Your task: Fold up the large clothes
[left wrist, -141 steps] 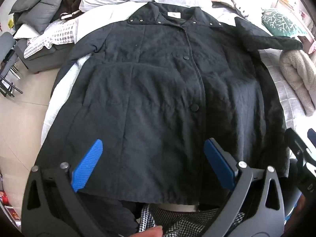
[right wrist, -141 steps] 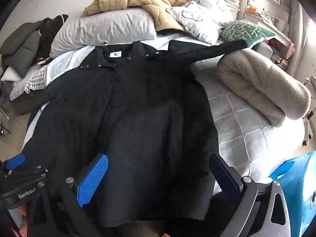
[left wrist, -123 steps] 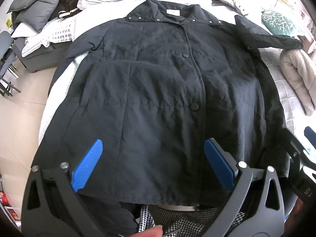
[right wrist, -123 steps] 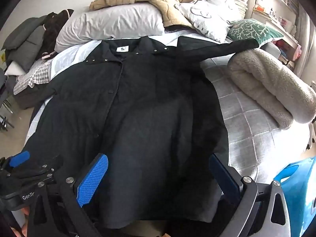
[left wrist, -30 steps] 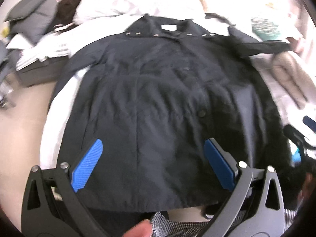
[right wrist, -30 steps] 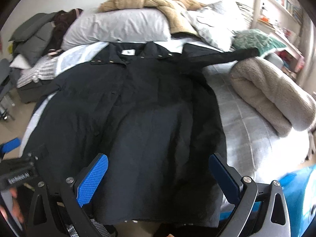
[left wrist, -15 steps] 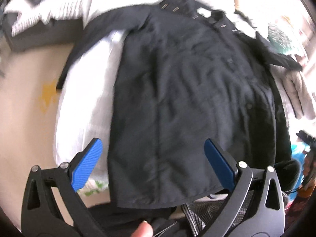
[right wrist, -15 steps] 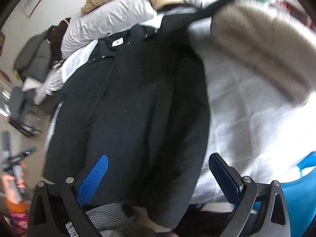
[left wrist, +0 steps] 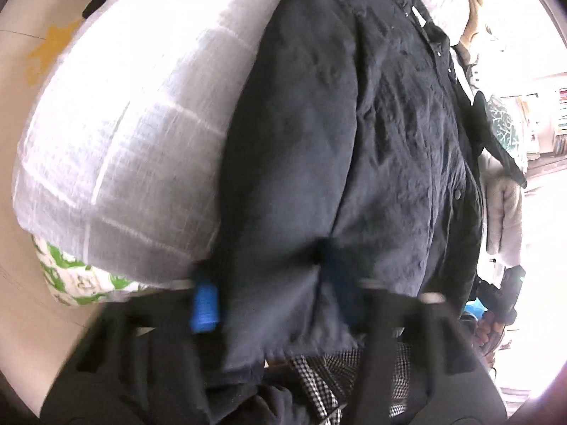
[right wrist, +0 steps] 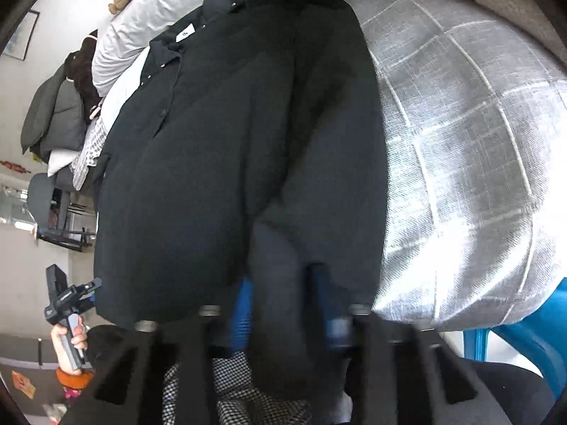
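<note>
Grey checked bedding [left wrist: 117,148] covers the bed, and a black coat [left wrist: 354,141] lies spread on it, its collar toward the pillows [right wrist: 149,17] and its hem hanging over the near edge. At that edge a checked cloth [left wrist: 319,382] shows under the hem.

From the left wrist view, the left gripper [left wrist: 265,287] is at the hem near the coat's left corner. Its jaws have just been closing, and dark fabric lies between the two blue pads and bunches there, so they look clenched on the coat; the picture is blurred at this place.

From the right wrist view, the right gripper [right wrist: 283,304] is at the hem on the other side, beside the bare bedding [right wrist: 460,177]. Its jaws have also just been closing, and a fold of the coat [right wrist: 230,141] runs down between the pads, which stand close together and pinch it.

In the right view a hand [right wrist: 69,347] holds the other gripper's handle at the lower left. A blue object [right wrist: 524,333] stands beside the bed on the right.
</note>
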